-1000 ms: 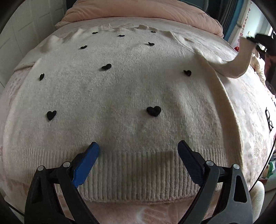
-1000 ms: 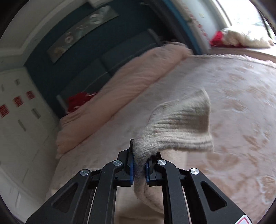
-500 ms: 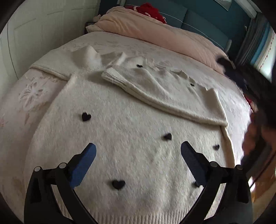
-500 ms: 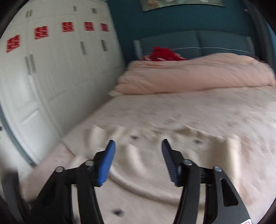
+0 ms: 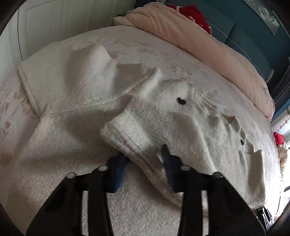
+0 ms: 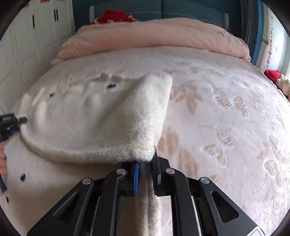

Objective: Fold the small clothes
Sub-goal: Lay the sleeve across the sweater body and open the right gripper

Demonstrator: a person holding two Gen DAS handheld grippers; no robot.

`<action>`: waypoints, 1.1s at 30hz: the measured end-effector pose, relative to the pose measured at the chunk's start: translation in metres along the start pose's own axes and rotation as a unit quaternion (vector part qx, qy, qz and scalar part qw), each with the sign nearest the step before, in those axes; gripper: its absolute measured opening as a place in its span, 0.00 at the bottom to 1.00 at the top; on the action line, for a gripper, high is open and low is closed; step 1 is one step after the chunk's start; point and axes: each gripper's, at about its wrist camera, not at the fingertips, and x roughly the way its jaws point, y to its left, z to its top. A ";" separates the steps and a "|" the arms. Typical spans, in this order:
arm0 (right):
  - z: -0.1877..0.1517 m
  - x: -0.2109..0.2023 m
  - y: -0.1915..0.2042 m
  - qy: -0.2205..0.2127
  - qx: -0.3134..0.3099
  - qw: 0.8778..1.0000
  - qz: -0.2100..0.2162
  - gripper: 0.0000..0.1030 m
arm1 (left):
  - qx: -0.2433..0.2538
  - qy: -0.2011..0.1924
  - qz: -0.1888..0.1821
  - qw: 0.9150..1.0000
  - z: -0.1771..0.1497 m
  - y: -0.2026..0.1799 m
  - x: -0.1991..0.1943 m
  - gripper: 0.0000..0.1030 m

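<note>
A cream knitted sweater (image 5: 76, 138) with small black hearts lies spread on the bed. One sleeve is folded across its chest, ribbed cuff (image 5: 134, 130) toward me. My left gripper (image 5: 144, 159) is closing around that cuff, its jaws blurred and still a cuff's width apart. In the right wrist view, my right gripper (image 6: 145, 168) is shut on the sweater's folded side edge (image 6: 116, 119) near the sleeve's shoulder end. The left gripper (image 6: 10, 125) shows at that view's far left edge.
The bed has a pale pink floral bedspread (image 6: 226, 118). A folded pink duvet (image 6: 154, 34) lies along the head, with a red item (image 6: 116, 16) behind it. White wardrobe doors (image 6: 27, 36) stand at the left. A red and cream bundle (image 6: 277, 78) sits at the right edge.
The right gripper laid the sleeve across the chest, let go, then shut on the sweater's side edge. The left gripper moved up from the hem and narrowed around the cuff.
</note>
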 end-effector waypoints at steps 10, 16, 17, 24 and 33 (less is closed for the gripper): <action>-0.013 0.004 -0.055 0.034 0.067 0.997 0.020 0.12 | 0.056 -0.018 0.013 0.998 -0.010 -0.012 0.017 0.15; 0.011 -0.052 -0.037 -0.034 0.049 0.998 0.020 0.42 | 0.054 -0.024 -0.029 0.998 0.003 -0.008 0.003 0.28; 0.023 -0.047 -0.033 -0.033 0.047 0.998 0.026 0.43 | 0.061 -0.028 -0.026 0.997 0.005 -0.011 0.003 0.31; 0.062 0.070 -0.015 0.063 0.042 0.997 -0.005 0.08 | 0.071 -0.027 -0.006 0.997 0.003 -0.017 0.022 0.30; 0.056 0.045 -0.043 0.008 0.096 0.995 -0.024 0.15 | 0.077 -0.031 -0.015 0.996 0.000 -0.007 0.011 0.36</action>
